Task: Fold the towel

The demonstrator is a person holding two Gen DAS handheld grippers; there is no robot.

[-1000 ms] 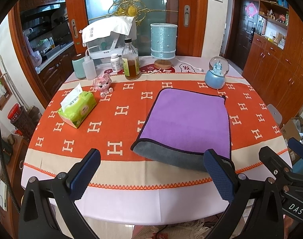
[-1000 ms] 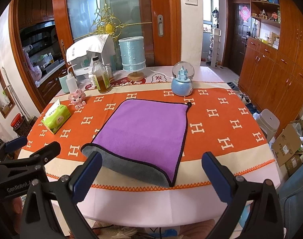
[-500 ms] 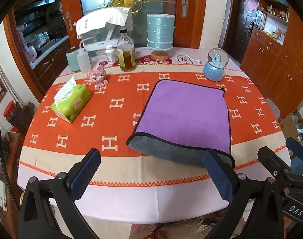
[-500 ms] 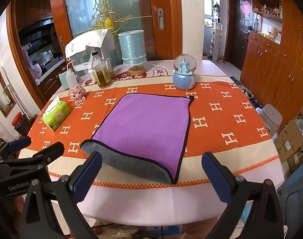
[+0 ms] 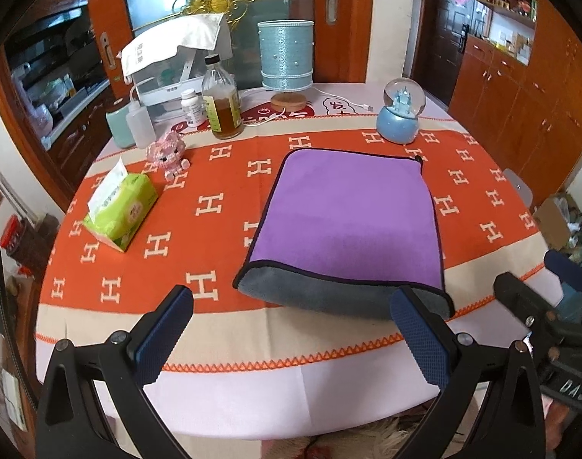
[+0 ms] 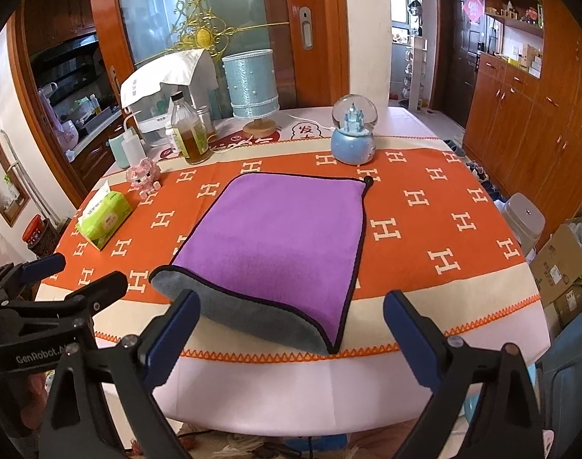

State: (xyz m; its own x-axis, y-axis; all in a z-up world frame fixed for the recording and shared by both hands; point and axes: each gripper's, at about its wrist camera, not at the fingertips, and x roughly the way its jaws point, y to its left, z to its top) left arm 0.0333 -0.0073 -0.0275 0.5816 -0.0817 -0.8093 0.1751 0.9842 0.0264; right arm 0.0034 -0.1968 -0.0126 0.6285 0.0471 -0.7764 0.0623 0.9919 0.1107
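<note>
A purple towel [image 5: 348, 214] with a grey underside and black trim lies folded over on the orange tablecloth; its rounded grey fold faces me. It also shows in the right wrist view [image 6: 279, 237]. My left gripper [image 5: 291, 329] is open and empty, held above the table's near edge just short of the fold. My right gripper [image 6: 291, 332] is open and empty, also just short of the fold. Each gripper shows at the edge of the other's view.
A green tissue pack [image 5: 118, 210] lies at the left. A pink toy [image 5: 168, 153], bottles [image 5: 222, 107], a blue lamp [image 5: 287, 61] and a snow globe [image 5: 400, 114] stand along the far side. A stool [image 6: 524, 218] and cardboard boxes [image 6: 558, 264] stand right of the table.
Both grippers have risen and tilted down slightly, so the table sits lower and the towel a little farther away. The towel has not moved. Both stay open.
</note>
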